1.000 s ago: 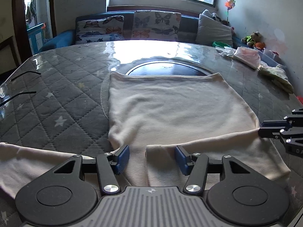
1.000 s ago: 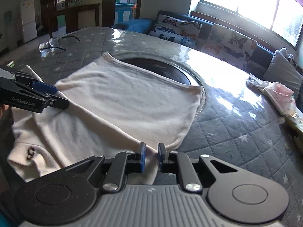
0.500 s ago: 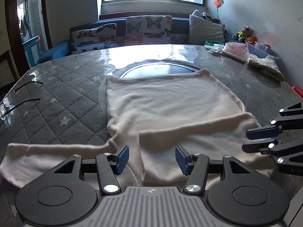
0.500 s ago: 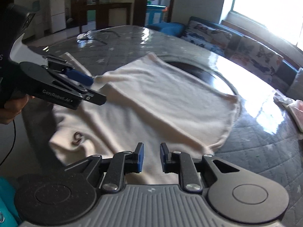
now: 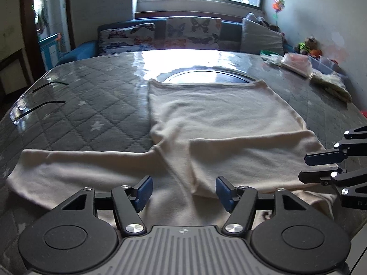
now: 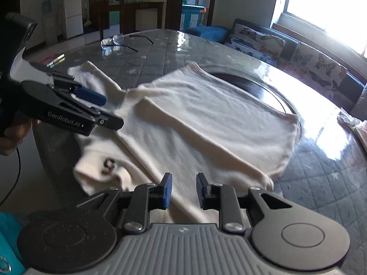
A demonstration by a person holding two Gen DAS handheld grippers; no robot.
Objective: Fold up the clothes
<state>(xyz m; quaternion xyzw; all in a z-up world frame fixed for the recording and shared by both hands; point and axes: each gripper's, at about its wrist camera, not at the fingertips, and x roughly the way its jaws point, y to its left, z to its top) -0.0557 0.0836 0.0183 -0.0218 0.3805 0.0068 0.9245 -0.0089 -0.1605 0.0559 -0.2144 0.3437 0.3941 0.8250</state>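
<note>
On the grey quilted table (image 5: 96, 105) your cream sweater (image 5: 218, 114) lies flat, its hem by the dark round plate (image 5: 206, 78) in the middle. Going left to right, the left sleeve (image 5: 75, 167) is spread out to the side and not folded yet. The right sleeve (image 5: 252, 160) is already laid across the body, so I think one fold is done. The other sleeve and the body folds are left.

Your left gripper (image 5: 182, 191) has just been opening. Its jaws stand wide over the cloth and hold nothing. Your right gripper (image 6: 182, 191) has just been opening a little too. The gap is small, cloth shows under it, and the pads do not pinch it.

Only the left view shows the whole left sleeve and the bags (image 5: 298, 64) on the far right. Only the right view shows the dark mark (image 6: 107, 166) near the collar, the glasses (image 6: 114, 42), the fridge (image 6: 73, 11), and a hand (image 6: 13, 135) holding the left gripper.
</note>
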